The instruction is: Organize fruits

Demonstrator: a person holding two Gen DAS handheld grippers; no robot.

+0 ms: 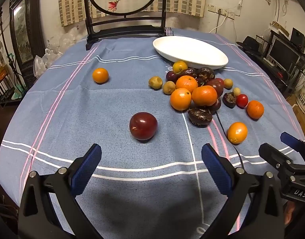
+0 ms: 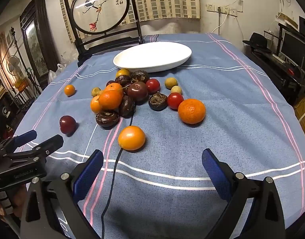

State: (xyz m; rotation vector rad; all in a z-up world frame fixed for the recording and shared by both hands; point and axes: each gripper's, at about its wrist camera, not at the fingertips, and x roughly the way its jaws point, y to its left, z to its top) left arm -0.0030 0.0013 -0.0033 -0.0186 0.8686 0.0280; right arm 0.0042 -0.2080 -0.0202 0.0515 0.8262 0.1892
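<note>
A white oval dish (image 1: pixel 190 51) (image 2: pixel 152 56) stands at the far side of the blue cloth, with nothing in it. In front of it lies a heap of oranges, dark plums and brown water chestnuts (image 1: pixel 196 93) (image 2: pixel 120 97). A dark red plum (image 1: pixel 143 125) (image 2: pixel 67 124) lies alone just ahead of my left gripper (image 1: pixel 151 165), which is open with nothing between its fingers. A small orange fruit (image 2: pixel 131 137) (image 1: pixel 237 132) lies just ahead of my right gripper (image 2: pixel 152 167), also open and holding nothing. A larger mandarin (image 2: pixel 191 111) sits to its right.
Far left on the cloth sits a lone orange (image 1: pixel 100 75) (image 2: pixel 69 90). A thin black cable (image 2: pixel 112 171) runs across the cloth from the heap toward me. A dark wooden screen stand (image 1: pixel 124 33) is at the table's back edge. Shelves and monitors (image 1: pixel 283 55) line the right wall.
</note>
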